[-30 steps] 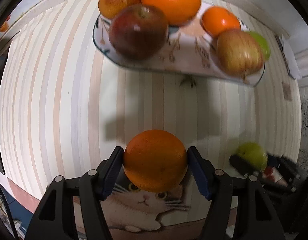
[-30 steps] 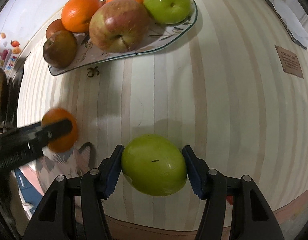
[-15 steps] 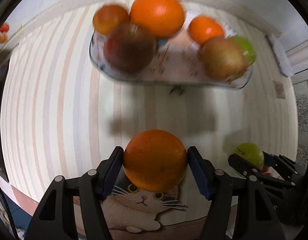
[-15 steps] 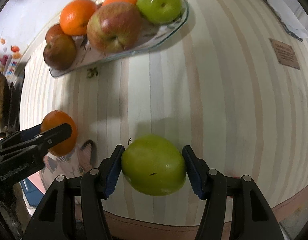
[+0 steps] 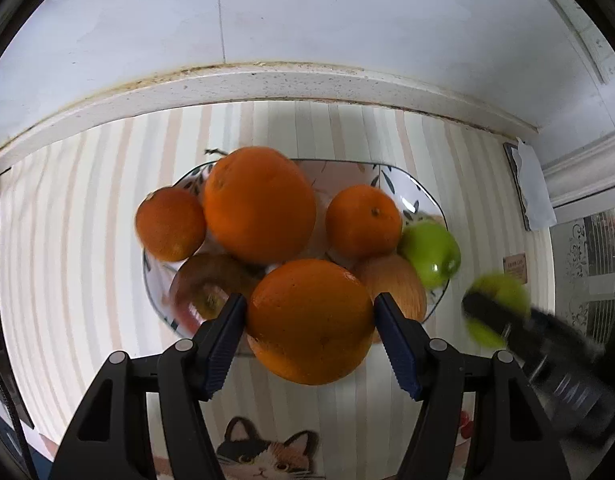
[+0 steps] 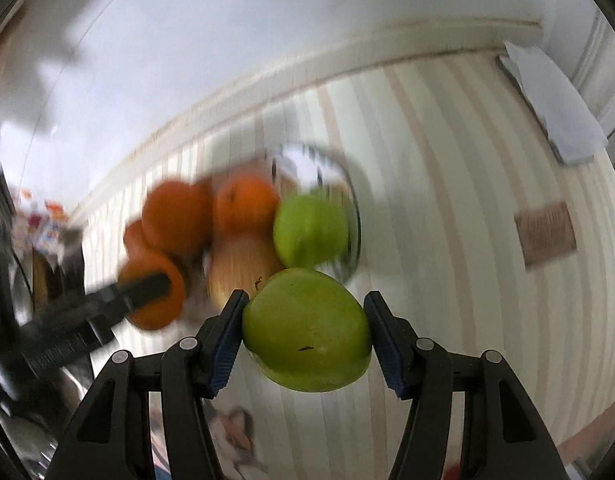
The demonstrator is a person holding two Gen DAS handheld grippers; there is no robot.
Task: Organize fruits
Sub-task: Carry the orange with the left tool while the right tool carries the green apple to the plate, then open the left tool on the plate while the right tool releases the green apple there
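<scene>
Where motion smears, indistinct plate [image 6: 349,216] fruit.

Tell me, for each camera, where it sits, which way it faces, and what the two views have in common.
Left wrist: sits on the left gripper, facing forward over the plate of fruit toward the wall; its fingers clamp an orange, and the right gripper shows at right.
Right wrist: sits on the right gripper, facing the same plate from the right; its fingers clamp a green apple, and the left gripper shows at left.
Shared: plate, both held fruits, striped tablecloth.
</scene>
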